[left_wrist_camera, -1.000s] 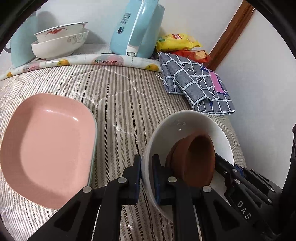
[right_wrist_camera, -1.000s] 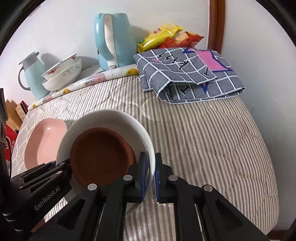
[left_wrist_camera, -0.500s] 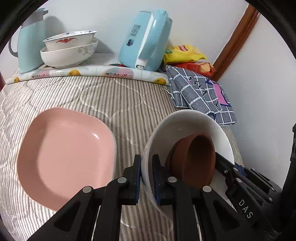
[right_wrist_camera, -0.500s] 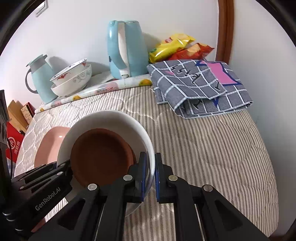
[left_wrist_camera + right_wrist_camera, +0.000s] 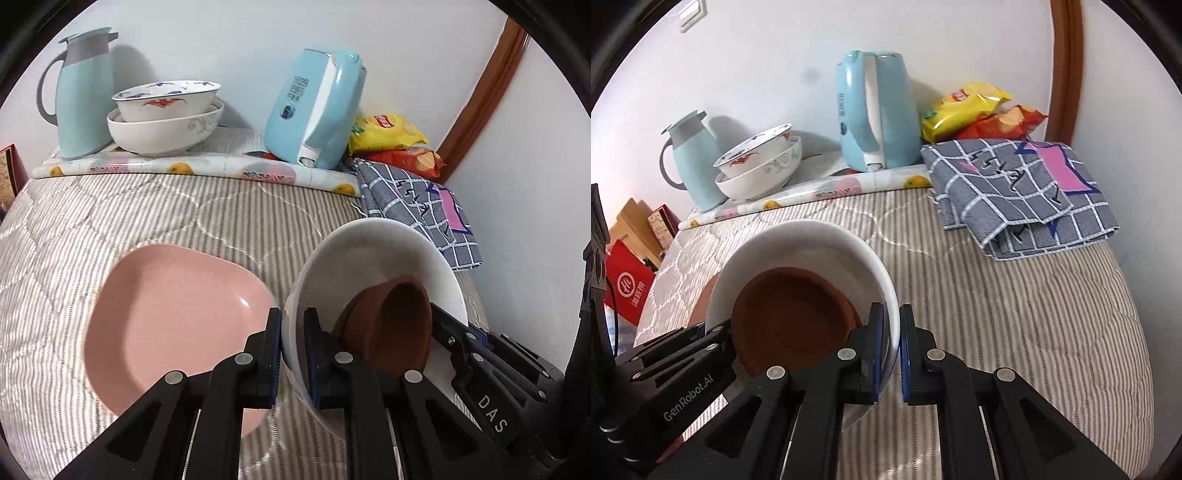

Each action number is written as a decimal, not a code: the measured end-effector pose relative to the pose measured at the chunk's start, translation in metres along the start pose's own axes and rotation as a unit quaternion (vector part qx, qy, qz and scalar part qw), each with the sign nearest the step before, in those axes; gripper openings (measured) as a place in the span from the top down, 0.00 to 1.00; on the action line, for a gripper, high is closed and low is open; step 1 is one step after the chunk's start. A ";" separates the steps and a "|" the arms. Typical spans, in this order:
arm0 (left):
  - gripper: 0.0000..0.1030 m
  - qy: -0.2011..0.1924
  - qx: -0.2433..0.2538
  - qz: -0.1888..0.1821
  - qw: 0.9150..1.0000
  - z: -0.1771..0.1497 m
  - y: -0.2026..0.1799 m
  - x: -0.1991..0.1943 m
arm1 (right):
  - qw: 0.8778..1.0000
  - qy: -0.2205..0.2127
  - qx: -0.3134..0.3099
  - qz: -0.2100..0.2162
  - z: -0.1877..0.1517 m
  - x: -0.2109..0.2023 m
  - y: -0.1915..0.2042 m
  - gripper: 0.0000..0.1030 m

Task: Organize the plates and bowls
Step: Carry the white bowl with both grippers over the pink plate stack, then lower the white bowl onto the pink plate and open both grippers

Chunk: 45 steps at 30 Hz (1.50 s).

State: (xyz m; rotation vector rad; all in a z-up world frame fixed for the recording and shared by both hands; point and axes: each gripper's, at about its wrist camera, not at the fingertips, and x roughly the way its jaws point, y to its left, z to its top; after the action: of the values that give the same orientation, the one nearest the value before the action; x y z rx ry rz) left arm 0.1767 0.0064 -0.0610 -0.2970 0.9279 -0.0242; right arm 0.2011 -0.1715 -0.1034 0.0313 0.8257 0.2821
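Both pairs of fingers are clamped on the rim of one white bowl [image 5: 373, 258]: the left gripper [image 5: 292, 354] pinches its left edge and the right gripper [image 5: 892, 354] its right edge, each with one finger inside the wall and one outside. Since a second ago the bowl has risen off the striped bedcover [image 5: 155, 218] with both hands, so more of the back wall and the items along it has come into view and the pink plate [image 5: 173, 325] looks smaller and lower. Inside the white bowl lies a shallow, matte brown bowl [image 5: 792, 317], tipped against the wall. The pink plate is a smooth, rounded-square dish resting on the bedcover, just left of the held bowl. At the back, on a fruit-printed mat [image 5: 207, 168], two glossy patterned bowls [image 5: 166, 114] sit nested, between a pale blue jug [image 5: 85, 96] and a light blue kettle [image 5: 317, 107]. Near the corner lie snack bags [image 5: 975, 107] and a folded grey checked cloth [image 5: 1019, 192]. The bedcover is quilted, with fine stripes.
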 end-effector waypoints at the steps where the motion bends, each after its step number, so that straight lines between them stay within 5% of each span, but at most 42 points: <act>1: 0.89 -0.001 -0.001 0.002 1.000 0.001 0.002 -0.001 | 1.000 -0.001 -0.001 0.001 0.000 0.000 0.003 0.93; 27: 0.88 -0.017 -0.047 0.042 0.998 0.004 0.085 -0.025 | 0.998 0.011 -0.044 0.049 0.008 0.019 0.087 0.93; 45: 0.88 0.004 -0.064 0.043 0.997 -0.002 0.115 -0.009 | 0.997 0.036 -0.059 0.044 -0.004 0.046 0.111 0.93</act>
State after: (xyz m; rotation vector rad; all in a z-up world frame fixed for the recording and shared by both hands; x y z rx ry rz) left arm 0.1572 0.1173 -0.0849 -0.3763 0.9504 0.1137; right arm 0.2014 -0.0529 -0.1235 -0.0544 0.8794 0.4158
